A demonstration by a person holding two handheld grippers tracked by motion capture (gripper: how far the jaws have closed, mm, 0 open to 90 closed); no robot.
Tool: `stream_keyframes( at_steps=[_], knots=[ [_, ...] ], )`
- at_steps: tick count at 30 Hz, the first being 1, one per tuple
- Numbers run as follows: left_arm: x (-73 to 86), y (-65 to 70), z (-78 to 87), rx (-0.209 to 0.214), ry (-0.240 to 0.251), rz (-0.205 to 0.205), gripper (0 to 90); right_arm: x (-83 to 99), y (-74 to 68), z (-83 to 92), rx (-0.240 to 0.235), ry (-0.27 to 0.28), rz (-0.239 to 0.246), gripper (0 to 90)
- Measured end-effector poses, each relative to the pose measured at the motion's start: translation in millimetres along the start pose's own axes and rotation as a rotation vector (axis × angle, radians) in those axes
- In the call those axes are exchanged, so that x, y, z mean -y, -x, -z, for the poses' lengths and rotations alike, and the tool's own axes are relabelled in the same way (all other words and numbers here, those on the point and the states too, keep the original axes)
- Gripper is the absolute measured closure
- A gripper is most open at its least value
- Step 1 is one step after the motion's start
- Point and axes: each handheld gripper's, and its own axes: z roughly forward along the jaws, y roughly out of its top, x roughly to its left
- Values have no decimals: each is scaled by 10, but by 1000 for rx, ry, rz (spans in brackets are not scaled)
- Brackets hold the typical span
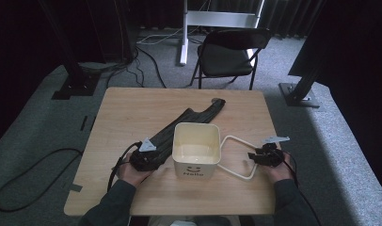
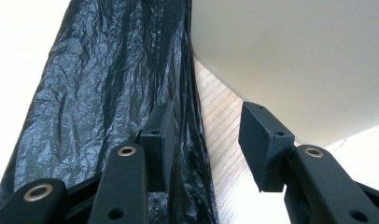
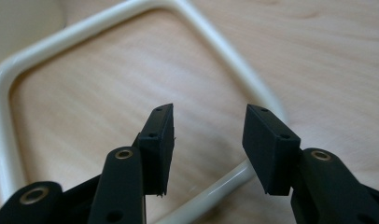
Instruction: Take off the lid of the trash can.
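A cream bin (image 1: 196, 149) is standing near the front of the wooden worktop (image 1: 132, 108), its inside looking bare, with its handle (image 1: 237, 157) lying flat toward the right. A black plastic bag (image 1: 187, 121) is stretching out behind it. The left gripper (image 2: 204, 135) is sitting with jaws wide, one over the crinkled bag (image 2: 108, 84) beside the bin wall (image 2: 295, 60). The right gripper (image 3: 207, 140) is hovering with jaws wide over the handle (image 3: 225, 184), not touching it.
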Motion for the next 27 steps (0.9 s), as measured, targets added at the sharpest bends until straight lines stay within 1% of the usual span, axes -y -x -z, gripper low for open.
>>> stream_keyframes(
  at_steps=[1,3,5,6,9,10,12,15,17,18,22,24,27],
  knots=[
    [-4,-2,11,0,4,2,561,14,-32,4,-9,-10,14,531],
    [-10,-9,27,5,7,6,556,46,-114,27,-11,-20,43,527],
    [-19,-16,43,5,11,9,554,56,-140,36,-15,-25,47,528],
    [-25,-16,47,3,13,11,554,81,-216,61,-26,-23,59,530],
    [-48,-24,59,-5,17,5,554,83,-280,74,-59,-4,64,561],
    [-48,-24,59,-5,17,5,554,83,-280,74,-59,-4,64,561],
    [-54,-48,52,-13,20,11,557,56,-324,61,-58,0,67,576],
    [-53,-82,45,-19,23,28,558,47,-362,37,-79,4,65,573],
    [-59,-100,50,-22,26,34,559,43,-388,23,-85,0,73,568],
    [-70,-107,52,-24,19,35,559,44,-399,15,-89,-2,76,566],
    [-114,-137,82,-29,33,38,559,45,-426,-11,-92,-9,82,563],
    [-134,-156,88,-26,44,46,559,44,-434,-19,-93,-10,92,561],
    [-157,-177,80,-17,59,63,559,42,-443,-31,-97,-12,92,554]
  ],
)
